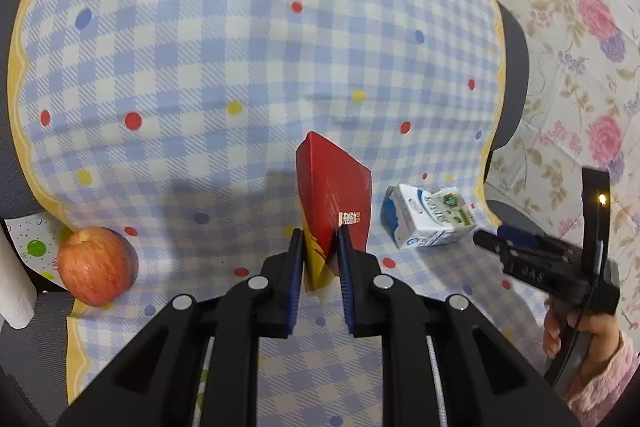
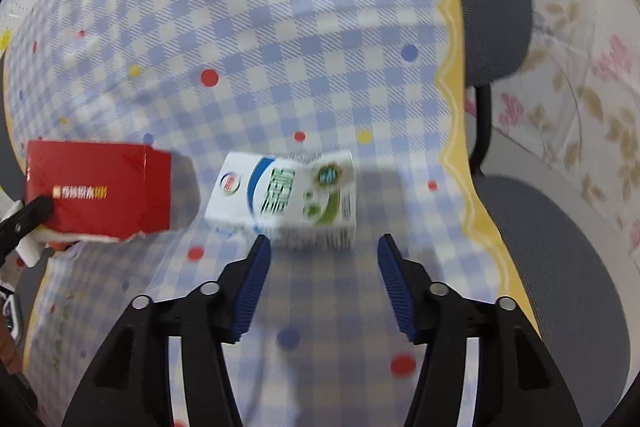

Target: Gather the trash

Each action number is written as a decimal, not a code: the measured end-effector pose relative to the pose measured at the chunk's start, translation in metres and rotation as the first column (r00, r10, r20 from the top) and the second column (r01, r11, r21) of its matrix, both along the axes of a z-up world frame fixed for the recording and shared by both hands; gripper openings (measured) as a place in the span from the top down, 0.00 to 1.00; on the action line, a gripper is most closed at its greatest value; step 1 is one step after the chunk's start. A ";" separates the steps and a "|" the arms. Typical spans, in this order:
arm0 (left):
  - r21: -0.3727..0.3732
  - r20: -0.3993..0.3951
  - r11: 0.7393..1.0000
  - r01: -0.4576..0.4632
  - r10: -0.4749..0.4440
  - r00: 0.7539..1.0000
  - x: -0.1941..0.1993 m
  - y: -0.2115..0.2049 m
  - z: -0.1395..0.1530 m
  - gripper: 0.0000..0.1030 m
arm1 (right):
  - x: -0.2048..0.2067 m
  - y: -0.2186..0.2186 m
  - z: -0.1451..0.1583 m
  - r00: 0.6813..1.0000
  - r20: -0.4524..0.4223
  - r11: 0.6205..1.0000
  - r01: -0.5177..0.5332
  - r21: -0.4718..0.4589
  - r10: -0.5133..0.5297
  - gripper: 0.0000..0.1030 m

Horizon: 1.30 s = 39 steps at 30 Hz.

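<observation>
My left tool (image 1: 320,241) is pinching the red carton (image 1: 334,195), which sits lifted clear of the checked cloth on the desk (image 1: 240,67). My right tool (image 2: 322,247) stands spread, nothing between its pads, with the white milk carton (image 2: 284,197) lying on its side just beyond the tips. An apple (image 1: 96,265) rests at the near left edge of the desk.

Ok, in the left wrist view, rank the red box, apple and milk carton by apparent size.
1. red box, though held closest to the camera
2. and 3. milk carton and apple look alike; unranked.
</observation>
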State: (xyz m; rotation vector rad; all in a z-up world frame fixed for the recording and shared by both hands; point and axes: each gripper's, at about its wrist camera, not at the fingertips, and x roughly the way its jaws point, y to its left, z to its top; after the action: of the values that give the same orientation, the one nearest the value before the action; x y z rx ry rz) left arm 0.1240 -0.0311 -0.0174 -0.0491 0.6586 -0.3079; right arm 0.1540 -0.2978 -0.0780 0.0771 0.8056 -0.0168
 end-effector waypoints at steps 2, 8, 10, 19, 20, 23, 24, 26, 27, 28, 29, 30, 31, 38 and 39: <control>0.019 0.001 1.000 -0.014 0.014 1.000 0.002 -0.001 -0.004 0.86 | 0.014 0.002 -0.005 1.000 -0.020 1.000 -0.017 -0.017 0.016 0.39; 0.019 -0.011 0.998 -0.068 0.068 0.998 0.008 0.009 -0.016 0.86 | 0.029 0.012 -0.011 0.991 -0.061 0.993 -0.116 0.013 0.116 0.46; 0.011 -0.013 0.996 -0.088 0.088 0.996 0.006 0.018 -0.018 0.86 | 0.025 0.026 -0.010 0.964 -0.092 0.966 -0.239 0.101 0.248 0.72; 0.003 -0.040 0.995 -0.099 0.100 0.994 0.000 0.028 -0.022 0.86 | -0.004 0.057 0.004 0.948 -0.041 0.948 -0.316 0.024 0.317 0.44; 0.001 -0.057 0.997 -0.082 0.082 0.995 0.000 0.027 -0.025 0.86 | -0.001 0.057 0.004 0.947 -0.045 0.948 -0.317 0.032 0.318 0.43; -0.008 -0.080 0.999 -0.039 0.038 0.996 0.002 0.018 -0.035 0.86 | 0.005 0.064 -0.004 0.946 -0.064 0.948 -0.316 0.047 0.319 0.43; -0.020 -0.088 1.000 -0.021 0.019 0.996 0.004 0.015 -0.037 0.86 | 0.007 0.067 -0.007 0.945 -0.070 0.947 -0.317 0.048 0.320 0.43; -0.057 -0.119 0.998 0.036 -0.043 0.992 0.009 0.009 -0.043 0.86 | 0.008 0.075 -0.012 0.943 -0.080 0.946 -0.324 0.026 0.325 0.37; -0.055 -0.134 0.997 0.051 -0.058 0.989 0.011 0.005 -0.046 0.86 | 0.009 0.078 -0.013 0.944 -0.076 0.947 -0.321 0.003 0.320 0.37; -0.053 -0.146 0.996 0.068 -0.075 0.986 0.012 0.002 -0.048 0.86 | 0.009 0.079 -0.014 0.946 -0.077 0.948 -0.317 -0.010 0.315 0.37; -0.049 -0.147 0.995 0.089 -0.095 0.984 0.010 -0.002 -0.048 0.86 | 0.009 0.078 -0.014 0.945 -0.086 0.948 -0.317 0.006 0.316 0.40; -0.033 -0.141 0.995 0.096 -0.099 0.985 0.007 -0.005 -0.047 0.86 | 0.007 0.077 -0.013 0.937 -0.094 0.941 -0.335 0.038 0.337 0.47; 0.012 -0.122 0.997 0.082 -0.080 0.989 0.003 -0.007 -0.046 0.86 | 0.004 0.079 -0.012 0.928 -0.096 0.932 -0.356 0.063 0.361 0.50; 0.060 -0.103 0.995 -0.084 0.090 0.991 0.001 0.015 -0.038 0.85 | -0.036 0.092 0.008 0.897 -0.049 0.898 -0.441 -0.004 0.440 0.39; 0.056 -0.103 0.994 -0.090 0.096 0.990 0.001 0.017 -0.037 0.85 | -0.036 0.094 0.007 0.908 -0.036 0.907 -0.419 -0.043 0.417 0.21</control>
State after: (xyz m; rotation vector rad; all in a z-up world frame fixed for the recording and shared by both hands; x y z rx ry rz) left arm 0.1251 -0.0144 -0.0543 -0.0477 0.7667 -0.1996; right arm 0.1179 -0.2039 -0.0706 -0.1452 0.8343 0.3702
